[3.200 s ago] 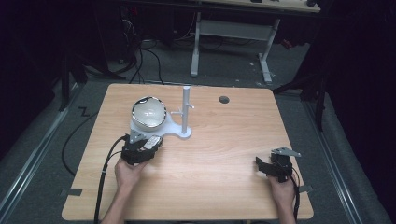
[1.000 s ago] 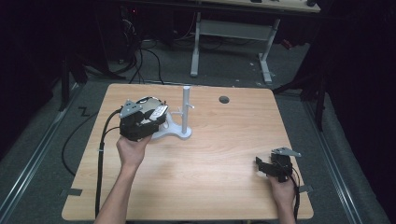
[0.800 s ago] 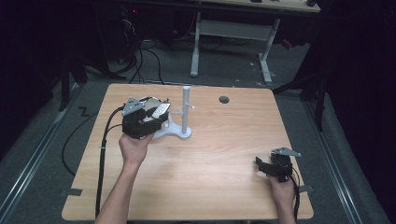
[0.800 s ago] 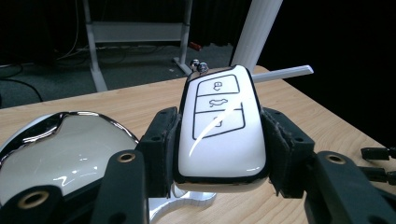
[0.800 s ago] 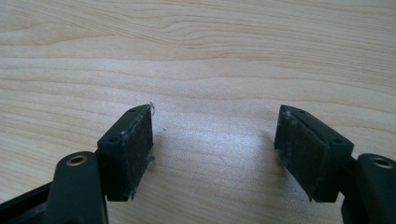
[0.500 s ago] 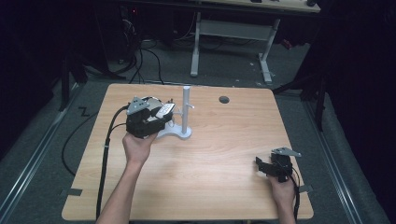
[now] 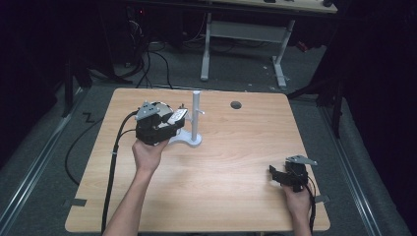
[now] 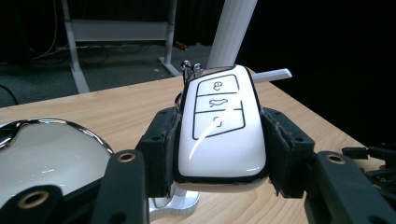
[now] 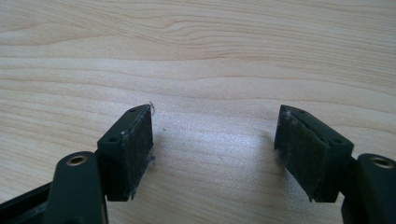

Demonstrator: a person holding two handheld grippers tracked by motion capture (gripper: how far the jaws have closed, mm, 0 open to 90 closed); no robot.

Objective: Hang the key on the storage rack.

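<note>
My left gripper (image 8: pixel 218 149) is shut on a white car key fob (image 8: pixel 219 116) with black-outlined buttons and a metal ring at its far end. The fob points at a white stand whose post (image 8: pixel 232 32) rises just behind it, with a short peg (image 8: pixel 273 73) sticking out to the right. From above, my left gripper (image 7: pixel 176 119) holds the fob (image 7: pixel 178 115) just left of the post (image 7: pixel 196 115), above a shiny round bowl (image 8: pixel 46 158). My right gripper (image 7: pixel 274 175) rests near the table's front right corner. Its jaws (image 9: pixel 215 144) are open, with only bare wood between them.
The stand's flat base (image 7: pixel 189 140) sits on the wooden table (image 7: pixel 231 147). A round cable hole (image 7: pixel 236 104) lies at the back right. The left gripper's cable (image 7: pixel 115 162) runs off the front left edge. A desk frame (image 7: pixel 246 34) stands beyond the table.
Since the earliest frame my left gripper has risen from the near side of the bowl to above it, holding the fob. Over the last second it edged right toward the post. The right gripper stayed still.
</note>
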